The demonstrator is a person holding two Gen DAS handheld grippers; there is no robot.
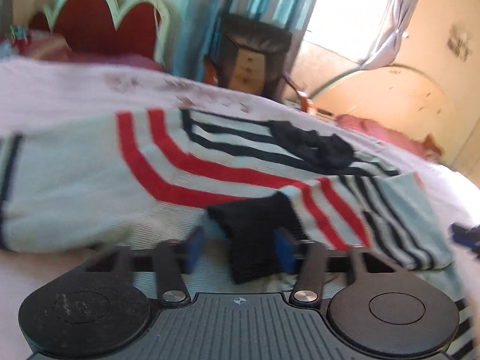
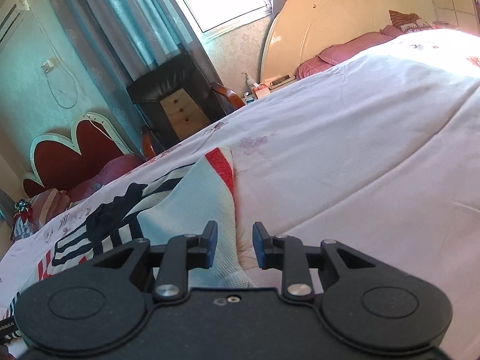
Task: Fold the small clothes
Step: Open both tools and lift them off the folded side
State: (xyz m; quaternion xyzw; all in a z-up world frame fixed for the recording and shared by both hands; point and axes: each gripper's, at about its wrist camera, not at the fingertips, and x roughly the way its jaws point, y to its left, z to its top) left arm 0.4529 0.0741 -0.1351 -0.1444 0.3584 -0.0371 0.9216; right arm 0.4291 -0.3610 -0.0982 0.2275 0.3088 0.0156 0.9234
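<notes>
Left wrist view: the striped sweater point(image 1: 186, 168) lies spread on the bed point(image 1: 75, 87), pale knit with red and dark bands, and one sleeve is turned in across the body so that its black cuff point(image 1: 258, 234) sits between the fingers of the left hand-held gripper point(image 1: 240, 249). The fingers stand apart; the picture is blurred, so whether the far pad actually nips the cuff I cannot tell. A dark collar point(image 1: 315, 147) marks the neck end, toward the far edge of the bed.

In the right wrist view, the right hand-held gripper point(image 2: 234, 247) is spread, holding nothing, its fingers straddling the sweater's side edge where pale knit meets the floral bedsheet point(image 2: 360, 150).

The step looks like laying the sleeve in over the body. To do it well, I would set the cuff down flat and square to the stripes, with no twist in the sleeve, before letting go. The right side should take the hem edge with a full bite of fabric, not just the top layer. Loose knit will likely sag, so both sides should lift together.

Beyond the bed stand a dark chair point(image 2: 168, 90) and teal curtains point(image 2: 126, 30).
</notes>
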